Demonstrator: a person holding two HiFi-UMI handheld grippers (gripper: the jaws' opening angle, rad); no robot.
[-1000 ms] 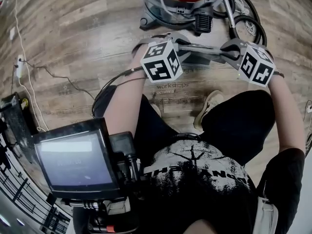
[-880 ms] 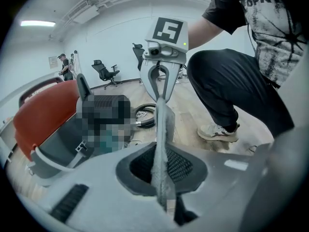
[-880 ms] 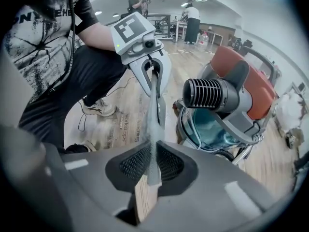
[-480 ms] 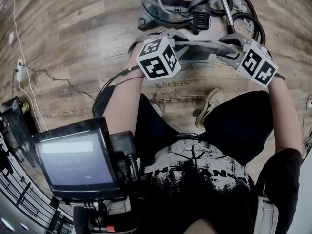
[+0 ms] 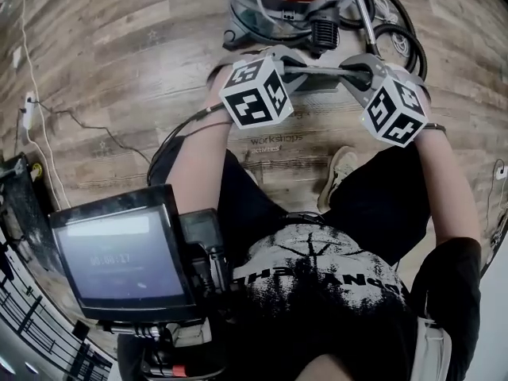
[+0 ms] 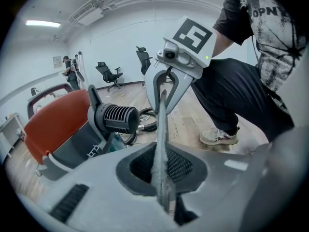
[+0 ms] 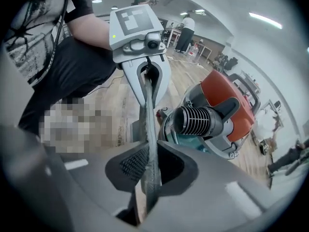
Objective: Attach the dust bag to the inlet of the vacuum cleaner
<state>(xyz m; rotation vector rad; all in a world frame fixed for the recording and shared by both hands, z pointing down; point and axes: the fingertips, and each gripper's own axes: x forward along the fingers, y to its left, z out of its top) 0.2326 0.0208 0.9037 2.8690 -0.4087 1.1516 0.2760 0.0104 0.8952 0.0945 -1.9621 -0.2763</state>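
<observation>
Just before the inlet | my left gripper and right gripper just closed, clamping the dust bag (taut) | I'd square it, then push on.

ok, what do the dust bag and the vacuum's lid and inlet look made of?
dust bag: probably grey nonwoven fabric or felt; matte, with a fuzzy edge.
lid: likely orange plastic; smooth, with a uniform colour.
inlet: black plastic by the look; matte, with moulded ribs.
</observation>
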